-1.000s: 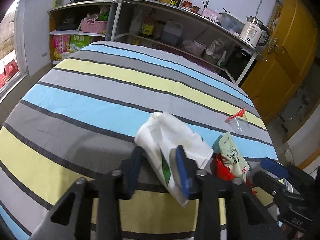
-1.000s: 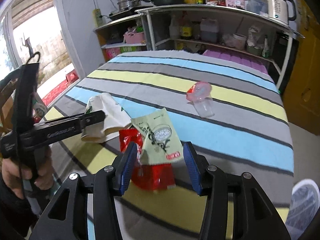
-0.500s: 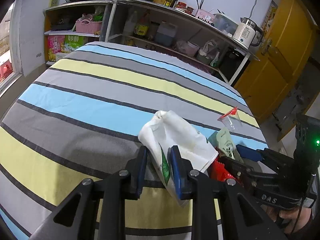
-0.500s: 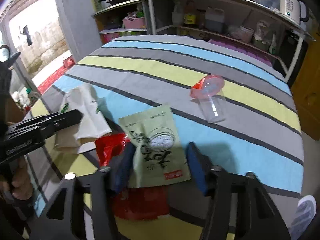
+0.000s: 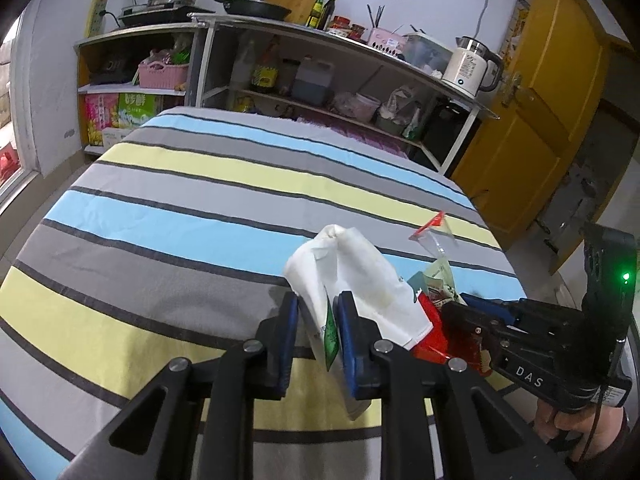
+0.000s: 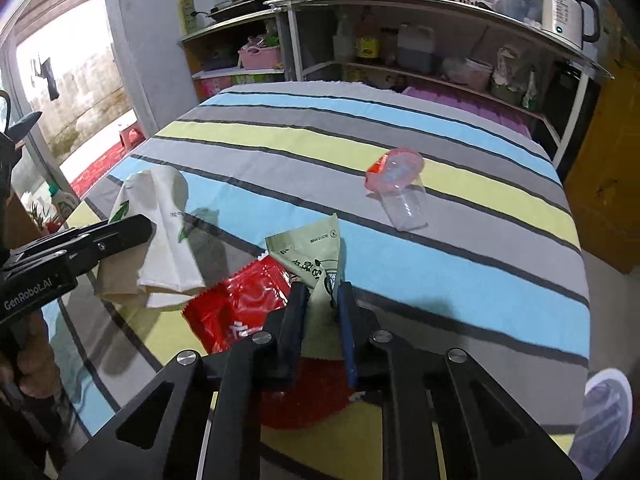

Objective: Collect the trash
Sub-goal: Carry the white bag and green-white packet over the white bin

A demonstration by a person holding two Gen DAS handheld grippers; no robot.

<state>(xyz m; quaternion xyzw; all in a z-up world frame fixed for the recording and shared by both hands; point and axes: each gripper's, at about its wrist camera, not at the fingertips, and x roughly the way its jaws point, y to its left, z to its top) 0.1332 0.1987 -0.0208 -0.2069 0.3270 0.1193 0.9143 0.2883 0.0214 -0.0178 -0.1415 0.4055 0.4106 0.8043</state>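
Two hand-held grippers work over a table covered in a cloth striped blue, yellow and grey (image 5: pixel 192 208). The left gripper (image 5: pixel 316 312) has its blue-padded fingers pinched narrowly on the edge of a white paper bag with a green logo (image 5: pixel 360 280), whose far end lifts off the cloth. The right gripper (image 6: pixel 322 300) has just closed its fingers on a pale green printed snack wrapper (image 6: pixel 310 250), which crumples upward between the pads. A shiny red foil wrapper (image 6: pixel 236 308) lies on the cloth beneath it, partly under the gripper, apparently not gripped. A clear plastic cup with a pink lid (image 6: pixel 400 188) lies on its side further off, untouched. Risks: either thin piece could slip from an edge-only grip, and lifting the green wrapper may drag the red one along, then drop it.
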